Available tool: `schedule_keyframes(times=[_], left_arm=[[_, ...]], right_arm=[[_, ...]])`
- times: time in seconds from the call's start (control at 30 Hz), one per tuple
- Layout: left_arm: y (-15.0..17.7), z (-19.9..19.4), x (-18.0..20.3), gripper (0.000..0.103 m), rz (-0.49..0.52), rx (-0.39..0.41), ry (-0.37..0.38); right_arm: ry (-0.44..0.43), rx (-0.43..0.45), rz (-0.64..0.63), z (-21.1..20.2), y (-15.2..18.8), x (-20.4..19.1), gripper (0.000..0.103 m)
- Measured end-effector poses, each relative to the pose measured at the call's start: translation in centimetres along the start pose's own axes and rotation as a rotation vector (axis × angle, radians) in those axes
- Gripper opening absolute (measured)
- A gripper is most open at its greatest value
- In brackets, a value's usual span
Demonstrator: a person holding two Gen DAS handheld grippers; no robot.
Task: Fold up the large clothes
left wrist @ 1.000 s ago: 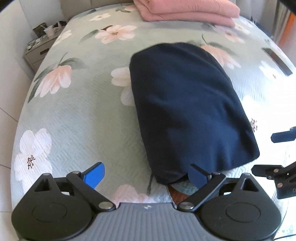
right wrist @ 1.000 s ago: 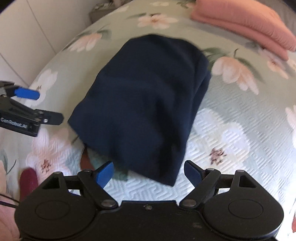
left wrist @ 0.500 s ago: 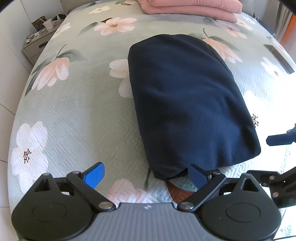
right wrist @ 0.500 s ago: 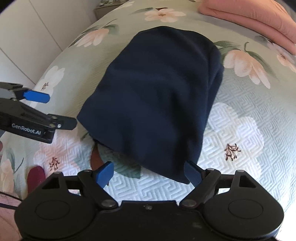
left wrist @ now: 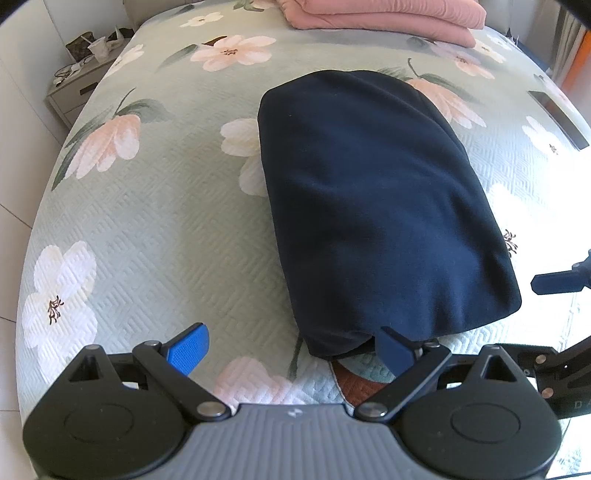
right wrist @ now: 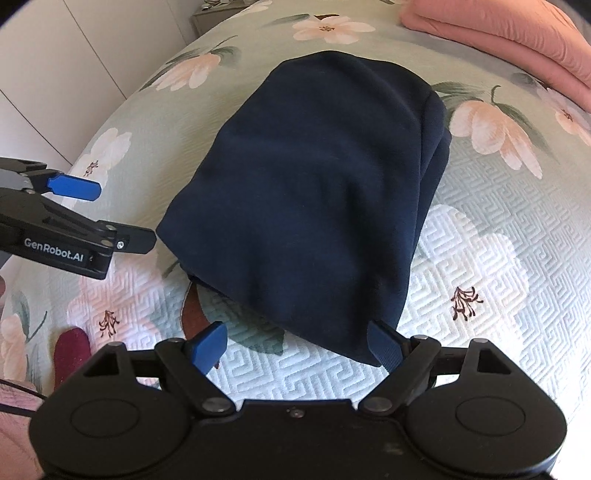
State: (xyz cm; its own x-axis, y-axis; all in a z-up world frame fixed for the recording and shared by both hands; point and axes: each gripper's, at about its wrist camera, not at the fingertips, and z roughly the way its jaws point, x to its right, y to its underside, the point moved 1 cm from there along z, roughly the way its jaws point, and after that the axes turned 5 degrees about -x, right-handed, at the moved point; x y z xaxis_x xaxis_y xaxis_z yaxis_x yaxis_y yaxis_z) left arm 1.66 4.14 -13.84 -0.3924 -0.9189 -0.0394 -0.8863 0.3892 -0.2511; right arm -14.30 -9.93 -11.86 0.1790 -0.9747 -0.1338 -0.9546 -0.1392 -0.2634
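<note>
A navy blue garment (left wrist: pixel 373 199) lies folded into a compact oblong bundle on the floral bedspread; it also shows in the right wrist view (right wrist: pixel 317 192). My left gripper (left wrist: pixel 291 349) is open and empty, just short of the bundle's near left corner, its right fingertip at the hem. My right gripper (right wrist: pixel 295 349) is open and empty at the bundle's near right corner, its right fingertip touching the edge. Each gripper shows in the other's view, the left gripper (right wrist: pixel 74 221) on the left and the right gripper (left wrist: pixel 561 321) on the right.
The bed is covered by a pale green quilt with flowers (left wrist: pixel 155 221). Folded pink bedding (left wrist: pixel 388 14) lies at the far end. A nightstand (left wrist: pixel 81 81) stands beyond the bed's left edge. A dark flat object (left wrist: pixel 557 118) lies at the bed's right edge.
Both grippers stayed open and drew slightly back and up from the bundle. The navy garment rests unmoved on the bed.
</note>
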Motion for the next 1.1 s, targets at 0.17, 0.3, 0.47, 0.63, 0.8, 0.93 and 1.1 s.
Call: schedule_keyframes(times=[0.17, 0.3, 0.47, 0.63, 0.8, 0.93, 1.1], left_arm=[[-0.05, 0.09, 0.05, 0.098, 0.002, -0.004, -0.004], [-0.06, 0.09, -0.01, 0.098, 0.005, -0.004, -0.001], [-0.06, 0.12, 0.00, 0.098, 0.009, -0.003, -0.010], [-0.02, 0.18, -0.08, 0.098, 0.008, -0.006, -0.001], [-0.05, 0.20, -0.05, 0.098, 0.011, -0.008, 0.001], [-0.04, 0.30, 0.01, 0.098, 0.007, -0.010, 0.007], [-0.06, 0.34, -0.09, 0.098, 0.004, -0.010, 0.010]], right_arm=[[0.005, -0.002, 0.000, 0.04, 0.01, 0.02, 0.098], [0.007, -0.003, -0.002, 0.13, 0.01, -0.06, 0.098], [0.009, -0.010, -0.008, 0.24, 0.07, -0.19, 0.098], [0.009, -0.013, -0.012, 0.31, 0.10, -0.13, 0.098], [0.006, -0.013, -0.015, 0.31, 0.06, -0.22, 0.098], [0.008, -0.012, -0.013, 0.33, 0.07, -0.28, 0.098], [0.009, -0.014, -0.013, 0.37, 0.03, -0.27, 0.098]])
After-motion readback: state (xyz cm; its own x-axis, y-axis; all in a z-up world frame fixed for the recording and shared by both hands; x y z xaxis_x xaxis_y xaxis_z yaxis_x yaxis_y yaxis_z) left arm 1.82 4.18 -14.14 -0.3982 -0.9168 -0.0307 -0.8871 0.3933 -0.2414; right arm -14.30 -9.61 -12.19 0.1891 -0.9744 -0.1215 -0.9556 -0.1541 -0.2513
